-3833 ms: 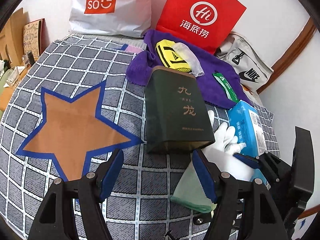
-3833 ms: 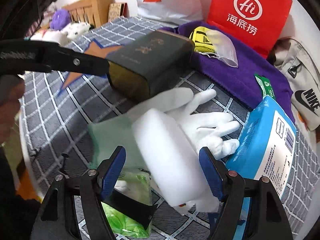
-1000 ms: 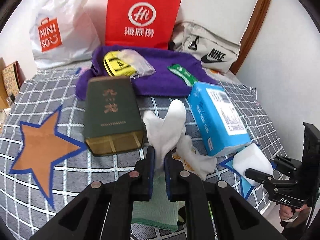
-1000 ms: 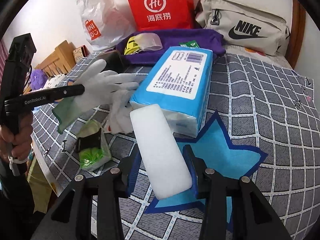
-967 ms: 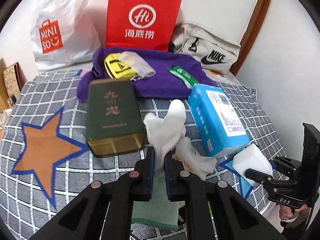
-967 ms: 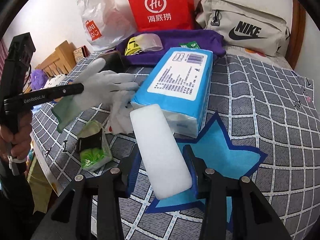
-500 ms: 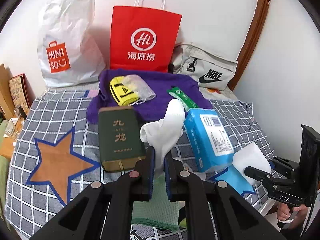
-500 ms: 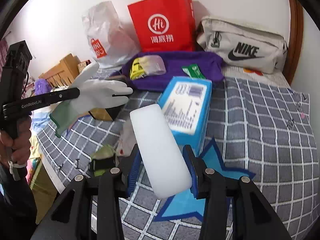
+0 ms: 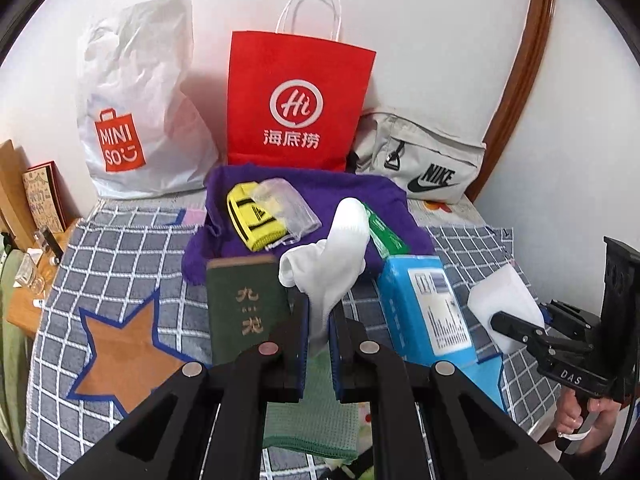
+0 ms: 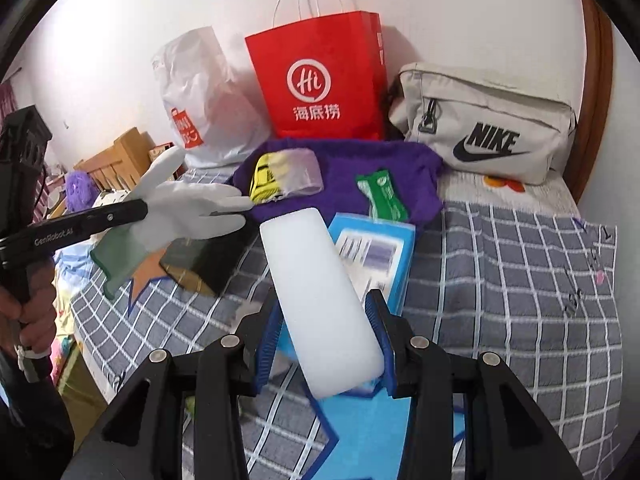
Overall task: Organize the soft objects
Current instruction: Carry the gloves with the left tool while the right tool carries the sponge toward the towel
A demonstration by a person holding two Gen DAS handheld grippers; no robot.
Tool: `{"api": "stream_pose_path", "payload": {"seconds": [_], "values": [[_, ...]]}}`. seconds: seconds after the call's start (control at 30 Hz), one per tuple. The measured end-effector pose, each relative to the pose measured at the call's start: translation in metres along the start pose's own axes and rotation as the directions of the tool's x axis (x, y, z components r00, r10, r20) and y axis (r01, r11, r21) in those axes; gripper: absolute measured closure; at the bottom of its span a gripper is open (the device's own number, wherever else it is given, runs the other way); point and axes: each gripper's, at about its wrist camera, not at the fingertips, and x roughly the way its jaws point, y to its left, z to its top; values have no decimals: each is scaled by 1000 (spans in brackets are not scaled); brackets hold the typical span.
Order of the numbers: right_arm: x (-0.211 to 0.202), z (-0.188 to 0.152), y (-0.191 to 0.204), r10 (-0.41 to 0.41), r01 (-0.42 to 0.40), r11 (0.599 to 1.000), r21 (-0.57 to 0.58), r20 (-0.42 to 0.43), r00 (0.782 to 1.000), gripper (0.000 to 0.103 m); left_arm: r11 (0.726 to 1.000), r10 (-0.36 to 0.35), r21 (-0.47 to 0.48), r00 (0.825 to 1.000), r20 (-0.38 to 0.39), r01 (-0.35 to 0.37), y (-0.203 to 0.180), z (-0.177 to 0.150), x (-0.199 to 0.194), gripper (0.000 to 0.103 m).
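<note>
I have the left tongs (image 9: pixel 318 334) clamped on a white glove (image 9: pixel 334 258) and the right tongs (image 10: pixel 326 344) clamped on a white foam block (image 10: pixel 320 300), both held above the bed's grey checked blanket (image 10: pixel 508 280). Below lie a blue tissue pack (image 9: pixel 428 308) and a green box (image 9: pixel 244 304). A red paper bag (image 9: pixel 298 100) and Nike pouch (image 10: pixel 488 132) stand against the white wall.

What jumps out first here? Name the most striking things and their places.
The red paper bag stands against the back wall, between a white Miniso bag and a Nike pouch. Up front, the left gripper pinches a white glove, and the right gripper clamps a white foam block.
</note>
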Motion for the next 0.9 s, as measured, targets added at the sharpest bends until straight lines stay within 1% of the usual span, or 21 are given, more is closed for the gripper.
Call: {"api": "stream_pose_path", "payload": {"seconds": [0.27, 0.47, 0.63, 0.9], "values": [[20, 31, -7, 17, -17, 1000, 12, 23, 1000, 61, 1000, 24, -16, 1000, 8, -24, 11, 23, 8, 93], [36, 56, -8, 26, -25, 1000, -12, 25, 999, 61, 998, 46, -42, 999, 12, -45, 25, 42, 18, 93], [60, 78, -13, 33, -33, 999, -17, 14, 999, 61, 998, 57, -29, 998, 11, -57, 28, 58, 34, 93], [104, 104, -19, 35, -36, 999, -38, -17, 999, 61, 997, 68, -37, 998, -3, -68, 43, 82, 59, 93]]}}
